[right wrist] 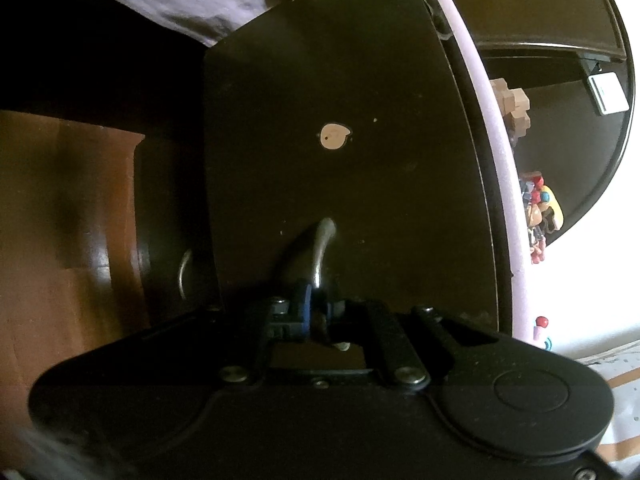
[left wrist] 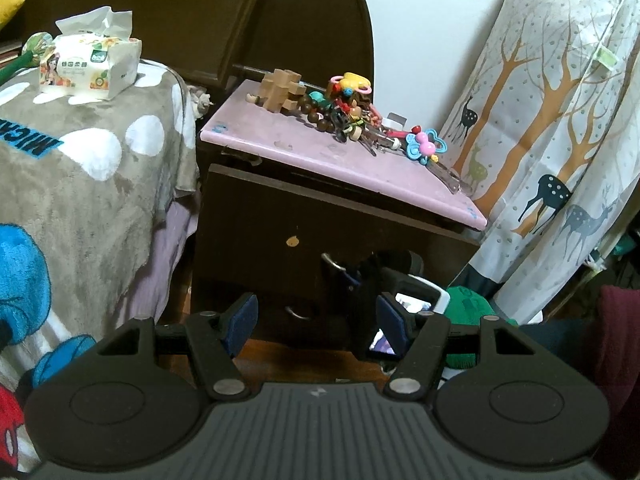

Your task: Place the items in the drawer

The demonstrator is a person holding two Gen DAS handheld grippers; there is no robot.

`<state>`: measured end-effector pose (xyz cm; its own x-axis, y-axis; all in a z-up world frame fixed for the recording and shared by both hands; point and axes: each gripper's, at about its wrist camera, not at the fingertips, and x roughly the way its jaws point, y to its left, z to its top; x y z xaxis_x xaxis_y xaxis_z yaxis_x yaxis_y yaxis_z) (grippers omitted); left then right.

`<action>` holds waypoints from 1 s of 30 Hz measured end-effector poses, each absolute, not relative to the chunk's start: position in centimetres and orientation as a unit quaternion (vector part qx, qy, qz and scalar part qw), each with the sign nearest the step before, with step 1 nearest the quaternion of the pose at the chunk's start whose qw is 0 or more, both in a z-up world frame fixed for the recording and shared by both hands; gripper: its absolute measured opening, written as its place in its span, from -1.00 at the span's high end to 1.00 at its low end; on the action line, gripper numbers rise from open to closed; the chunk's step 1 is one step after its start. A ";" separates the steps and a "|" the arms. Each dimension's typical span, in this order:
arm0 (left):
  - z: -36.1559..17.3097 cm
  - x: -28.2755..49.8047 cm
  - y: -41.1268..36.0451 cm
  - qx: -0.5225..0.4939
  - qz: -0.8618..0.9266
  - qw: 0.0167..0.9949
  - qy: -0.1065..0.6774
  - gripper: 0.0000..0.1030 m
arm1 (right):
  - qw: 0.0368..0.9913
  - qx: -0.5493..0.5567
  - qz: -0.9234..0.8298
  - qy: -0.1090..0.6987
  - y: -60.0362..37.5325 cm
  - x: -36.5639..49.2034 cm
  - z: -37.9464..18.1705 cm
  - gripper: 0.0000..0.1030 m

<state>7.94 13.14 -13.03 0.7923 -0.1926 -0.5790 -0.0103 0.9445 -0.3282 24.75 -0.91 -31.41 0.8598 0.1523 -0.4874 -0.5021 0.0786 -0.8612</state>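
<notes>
A dark brown nightstand has a pink top (left wrist: pixel 280 136) carrying a wooden puzzle (left wrist: pixel 280 88), a string of brown beads (left wrist: pixel 316 114), a heap of colourful toys (left wrist: pixel 352 108) and a butterfly toy (left wrist: pixel 424 146). Its upper drawer front (left wrist: pixel 280 216) stands out a little from the cabinet. My right gripper (right wrist: pixel 314 300) is shut on that drawer's metal handle (right wrist: pixel 322 244); it also shows in the left wrist view as the right gripper (left wrist: pixel 372 276). My left gripper (left wrist: pixel 316 324) hangs open and empty, low in front of the nightstand. The drawer's inside is hidden.
A bed with a grey spotted blanket (left wrist: pixel 80 168) and a tissue pack (left wrist: pixel 88 68) stands left of the nightstand. A deer-print fabric cover (left wrist: pixel 560 120) rises on the right. The lower drawer has its own handle (right wrist: pixel 182 272). Wooden floor (right wrist: pixel 60 240) lies below.
</notes>
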 end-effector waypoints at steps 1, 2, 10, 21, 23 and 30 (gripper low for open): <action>-13.1 8.0 13.2 -0.159 -0.049 0.933 0.320 -0.25 | 0.723 -0.638 0.226 0.138 -0.9 25.0 -31.4 0.99; -13.1 8.0 13.2 -0.159 -0.049 0.932 0.321 -0.25 | 0.725 -0.636 0.225 0.140 -0.9 25.3 -31.4 0.99; -13.3 8.3 13.3 -0.158 -0.046 0.930 0.328 -0.25 | 0.726 -0.638 0.212 0.144 -0.3 28.1 -31.8 0.98; -13.5 8.6 12.7 -0.142 -0.040 0.931 0.335 -0.25 | 0.760 -0.584 0.196 0.205 -0.2 29.9 -29.7 0.68; -13.5 8.6 12.4 -0.136 -0.036 0.931 0.337 -0.25 | 0.783 -0.548 0.189 0.225 -1.0 29.6 -28.5 0.33; -13.6 8.7 11.1 -0.115 -0.020 0.931 0.346 -0.26 | 0.848 -0.392 0.169 0.313 -4.9 26.6 -23.9 -0.52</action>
<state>8.67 11.14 -13.56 0.7602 -0.1175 -0.6390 -0.0415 0.9727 -0.2283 26.58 -4.92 -23.87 0.7469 0.0404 -0.6637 -0.5317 0.6358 -0.5596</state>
